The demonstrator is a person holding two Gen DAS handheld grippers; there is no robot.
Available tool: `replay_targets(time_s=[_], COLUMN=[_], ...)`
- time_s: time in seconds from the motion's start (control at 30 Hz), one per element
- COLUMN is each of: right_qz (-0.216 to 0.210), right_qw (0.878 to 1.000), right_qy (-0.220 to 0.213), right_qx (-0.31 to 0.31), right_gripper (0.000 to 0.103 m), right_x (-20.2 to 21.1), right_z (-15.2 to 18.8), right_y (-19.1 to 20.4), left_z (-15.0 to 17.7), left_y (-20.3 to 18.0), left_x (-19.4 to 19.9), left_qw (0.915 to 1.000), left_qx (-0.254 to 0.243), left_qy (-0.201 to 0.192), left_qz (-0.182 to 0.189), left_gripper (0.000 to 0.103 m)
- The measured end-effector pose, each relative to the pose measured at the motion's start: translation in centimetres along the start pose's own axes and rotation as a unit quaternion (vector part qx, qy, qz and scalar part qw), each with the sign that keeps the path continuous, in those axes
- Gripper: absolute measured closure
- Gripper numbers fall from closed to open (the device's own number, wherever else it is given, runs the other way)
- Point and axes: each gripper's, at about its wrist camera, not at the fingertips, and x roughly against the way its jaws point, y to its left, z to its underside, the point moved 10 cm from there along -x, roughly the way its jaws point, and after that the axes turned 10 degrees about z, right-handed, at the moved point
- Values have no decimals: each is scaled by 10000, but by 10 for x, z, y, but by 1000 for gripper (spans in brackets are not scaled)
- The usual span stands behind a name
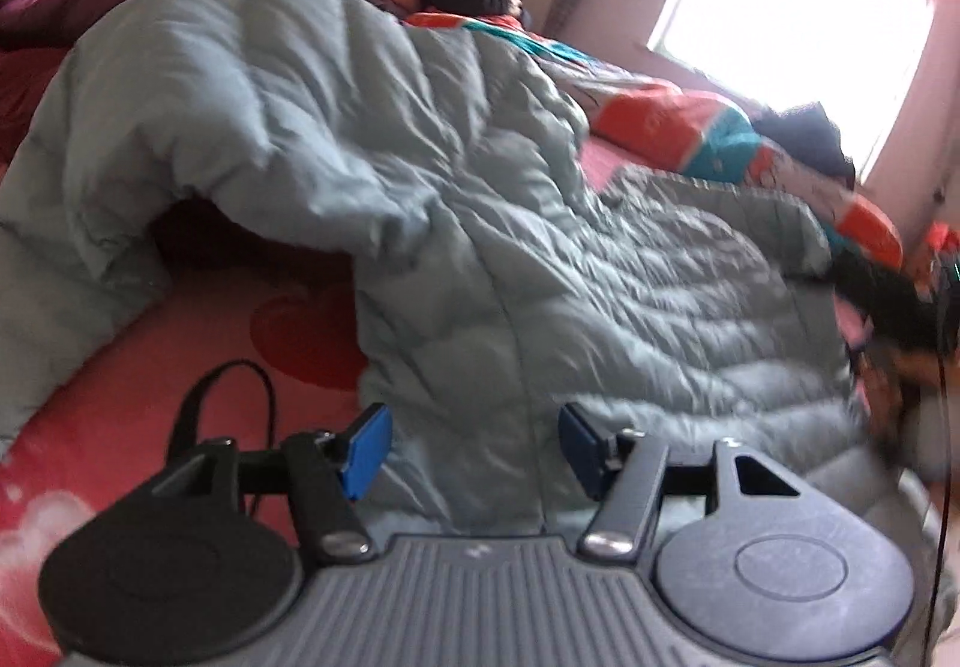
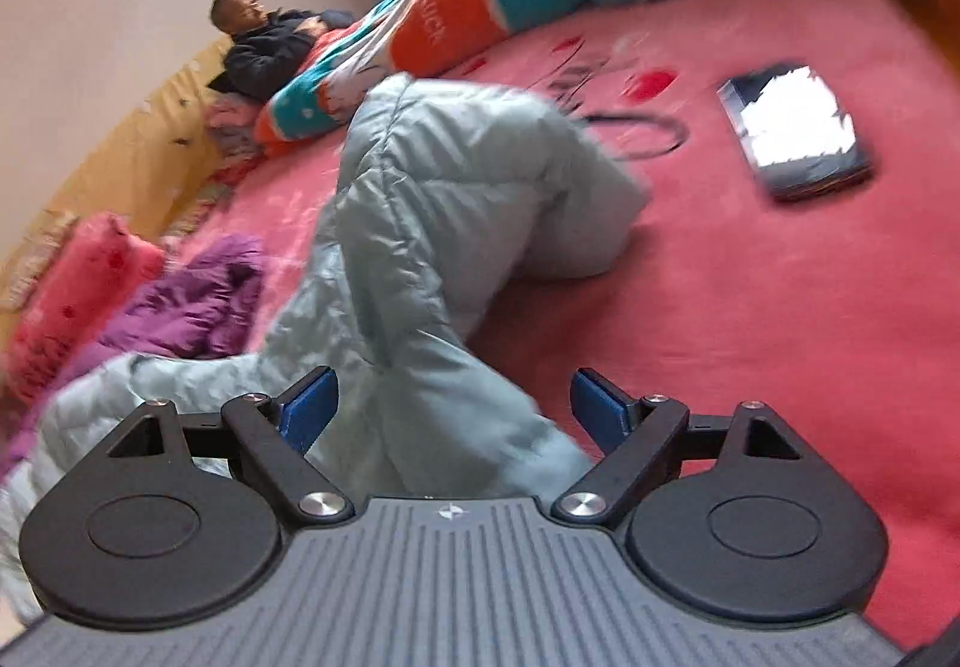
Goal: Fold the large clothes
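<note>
On the red bedsheet (image 2: pixel 750 319) lies a rumpled grey-green puffer jacket (image 1: pixel 480 223). Left gripper (image 1: pixel 474 448) jaws wide, gripping nothing. Right gripper (image 2: pixel 453 409) likewise spread, jacket fabric between its pads.

On my left feed I see the jacket (image 1: pixel 420 199), a big pale grey-green quilted puffer, lying spread and rumpled across the red bed, its stitched channels running crosswise. One sleeve arches up and droops to the sheet at the left. On my right feed a sleeve (image 2: pixel 480 169) humps upward in a bend, its end resting on the bed; the blur hides, I think, the cuff.
</note>
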Motion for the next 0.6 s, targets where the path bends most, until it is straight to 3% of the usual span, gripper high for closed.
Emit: replay_targets(time_s=[0.07,0.13,0.17,0.2,0.37,0.6], right_qz=[39,402,496,572,1035,1863], right_qw=[9997,9977,9971,9968,9927,9788], right_qy=[21,-21,59,140,-261,-812], right_qx=[239,537,579,532,566,246], right_gripper=[0,18,53,76,89,90], right_x=[-15,-26,-30,-34,-3,53], right_z=[0,0,2,4,4,11], right_y=[12,15,13,10,-12,-77], left_z=[5,10,12,14,18,39], left_y=[-3,-4,-6,-7,-16,-39], left_x=[-2,-3,-3,-2,2,6], left_qw=[9998,9994,9993,9991,9973,9933], left_qx=[-164,-297,-334,-385,-687,-1049], left_qy=[64,101,119,138,216,473], left_qz=[-61,-125,-132,-133,-121,139], left_gripper=[39,39,39,38,38,34])
